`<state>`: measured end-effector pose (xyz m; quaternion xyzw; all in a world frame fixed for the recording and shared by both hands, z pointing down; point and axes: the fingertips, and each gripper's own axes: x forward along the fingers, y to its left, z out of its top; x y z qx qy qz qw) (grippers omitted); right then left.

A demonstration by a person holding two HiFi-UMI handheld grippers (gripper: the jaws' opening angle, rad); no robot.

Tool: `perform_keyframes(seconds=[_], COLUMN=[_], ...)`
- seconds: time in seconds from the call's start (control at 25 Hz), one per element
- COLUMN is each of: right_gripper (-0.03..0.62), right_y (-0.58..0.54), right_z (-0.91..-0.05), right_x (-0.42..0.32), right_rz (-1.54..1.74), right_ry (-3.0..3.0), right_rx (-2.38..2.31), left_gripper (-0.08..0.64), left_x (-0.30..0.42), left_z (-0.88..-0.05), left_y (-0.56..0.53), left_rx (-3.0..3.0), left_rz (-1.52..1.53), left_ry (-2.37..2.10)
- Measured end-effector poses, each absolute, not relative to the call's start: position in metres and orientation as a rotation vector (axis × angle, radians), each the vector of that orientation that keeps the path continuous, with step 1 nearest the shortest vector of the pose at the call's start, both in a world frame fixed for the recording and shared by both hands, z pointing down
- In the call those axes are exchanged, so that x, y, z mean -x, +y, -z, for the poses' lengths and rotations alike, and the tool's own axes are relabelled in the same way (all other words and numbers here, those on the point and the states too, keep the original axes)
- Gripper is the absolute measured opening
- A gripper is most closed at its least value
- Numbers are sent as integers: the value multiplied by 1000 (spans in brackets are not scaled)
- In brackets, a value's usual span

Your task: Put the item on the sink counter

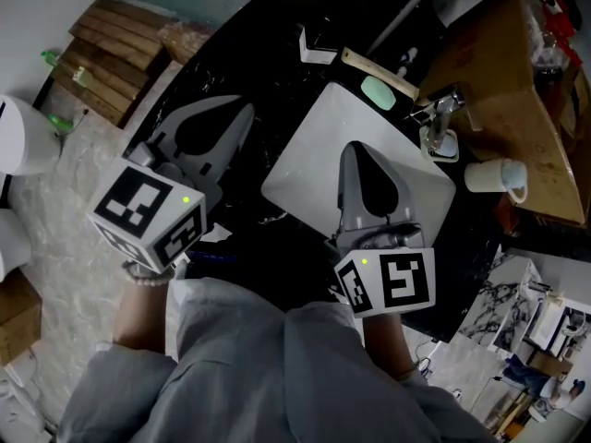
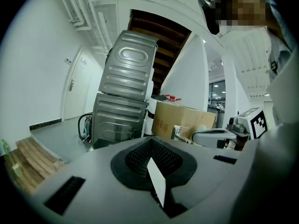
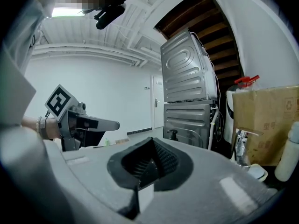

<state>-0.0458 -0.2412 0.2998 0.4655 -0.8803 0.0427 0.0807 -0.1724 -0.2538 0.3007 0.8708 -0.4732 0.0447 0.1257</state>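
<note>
Both grippers hang over a black sink counter (image 1: 249, 72) and neither holds anything. My left gripper (image 1: 244, 110) is shut above the counter's left part, left of the white square basin (image 1: 314, 137). My right gripper (image 1: 358, 151) is shut over the basin's middle. A pale green bar of soap (image 1: 378, 90) lies on the counter just behind the basin. In the left gripper view the shut gripper (image 2: 152, 146) points level into the room, with the right gripper (image 2: 217, 137) at its right. In the right gripper view the shut gripper (image 3: 150, 146) has the left gripper (image 3: 88, 123) at its left.
A chrome tap (image 1: 443, 113) stands at the basin's right rear, with a white cup (image 1: 494, 175) and a cardboard box (image 1: 503, 72) beyond it. A small white holder (image 1: 319, 49) sits at the counter's back. Wooden planks (image 1: 111, 53) lie on the floor. Stacked grey machines (image 2: 124, 101) stand ahead.
</note>
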Motion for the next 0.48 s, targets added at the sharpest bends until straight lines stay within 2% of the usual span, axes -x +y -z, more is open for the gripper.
perform_keyframes(seconds=[0.48], right_gripper=[-3], right_y=[-238], right_z=[-296], right_x=[48], right_rz=[-118], right_ry=[-2640], right_rx=[-1383], left_gripper=[6], left_x=[166], left_z=[-299], left_y=[-247], left_rx=[-2544], left_rz=[-138], left_ry=[-1349])
